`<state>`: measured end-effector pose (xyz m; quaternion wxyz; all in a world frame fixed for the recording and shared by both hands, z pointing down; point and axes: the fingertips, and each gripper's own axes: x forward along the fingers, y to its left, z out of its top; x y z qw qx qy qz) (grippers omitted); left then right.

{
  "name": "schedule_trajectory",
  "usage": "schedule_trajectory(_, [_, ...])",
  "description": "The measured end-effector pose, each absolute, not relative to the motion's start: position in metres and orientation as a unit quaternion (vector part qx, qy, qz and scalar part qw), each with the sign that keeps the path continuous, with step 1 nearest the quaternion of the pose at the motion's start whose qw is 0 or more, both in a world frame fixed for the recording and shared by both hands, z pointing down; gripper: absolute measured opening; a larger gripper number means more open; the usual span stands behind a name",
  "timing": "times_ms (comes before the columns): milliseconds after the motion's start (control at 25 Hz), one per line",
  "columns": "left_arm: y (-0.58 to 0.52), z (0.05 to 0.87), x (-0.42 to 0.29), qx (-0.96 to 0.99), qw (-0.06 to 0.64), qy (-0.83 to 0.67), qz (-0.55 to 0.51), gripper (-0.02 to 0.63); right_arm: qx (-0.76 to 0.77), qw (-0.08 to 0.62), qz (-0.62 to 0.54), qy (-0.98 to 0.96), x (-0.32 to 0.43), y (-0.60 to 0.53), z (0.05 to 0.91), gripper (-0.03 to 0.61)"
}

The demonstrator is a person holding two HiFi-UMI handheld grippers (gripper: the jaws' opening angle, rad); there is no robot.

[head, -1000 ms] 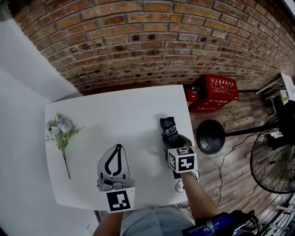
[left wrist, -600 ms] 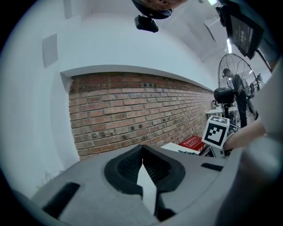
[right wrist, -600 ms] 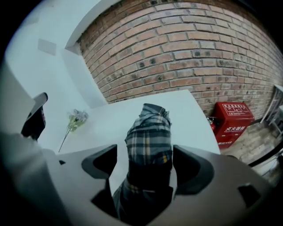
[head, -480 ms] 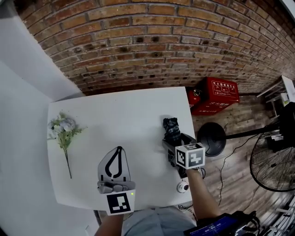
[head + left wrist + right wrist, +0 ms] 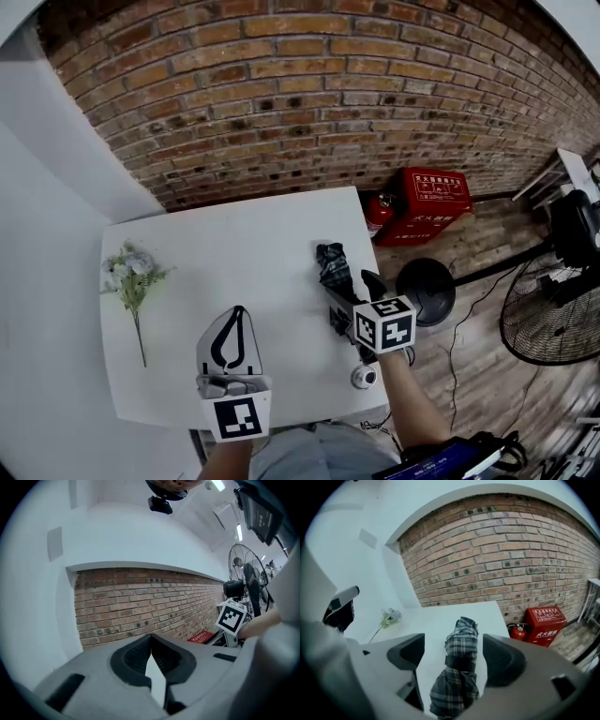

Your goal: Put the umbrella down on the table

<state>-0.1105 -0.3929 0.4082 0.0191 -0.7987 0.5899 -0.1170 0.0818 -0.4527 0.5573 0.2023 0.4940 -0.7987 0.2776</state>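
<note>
Umbrella (image 5: 330,267) on table (image 5: 234,244) by brick wall (image 5: 309,94), between just-opened right jaws; left jaws closed.

one umbrella (image 5: 330,265); one flower sprig (image 5: 131,277); one table (image 5: 244,244); two grippers (image 5: 236,313) (image 5: 352,292); one fire extinguisher (image 5: 377,214).

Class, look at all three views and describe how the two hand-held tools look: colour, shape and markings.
Both the left tool and right tool have light grey, tapered jaws lined with black ribbed pads. Each carries a white cube printed with black square markers. No cables show; the right forearm is unsleeved.
</note>
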Motion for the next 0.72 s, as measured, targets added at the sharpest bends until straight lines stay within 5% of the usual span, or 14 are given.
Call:
schedule_trajectory(280, [-0.366, 0.36, -0.102, -0.791, 0.06, 0.602, -0.091, 0.008, 0.501, 0.115, 0.184, -0.838, 0.078, -0.412, 0.455, 0.265])
schedule_trajectory(520, [-0.33, 0.313, -0.09, -0.783, 0.102, 0.608, -0.085, 0.008, 0.497, 0.058, 0.09, -0.861, 0.065, -0.362, 0.374, 0.016])
schedule_trajectory(720, [-0.305, 0.292, -0.085, -0.779, 0.109, 0.615, -0.065, 0.008, 0.516, 0.051, 0.038, -0.854, 0.066, -0.33, 0.349, 0.006])
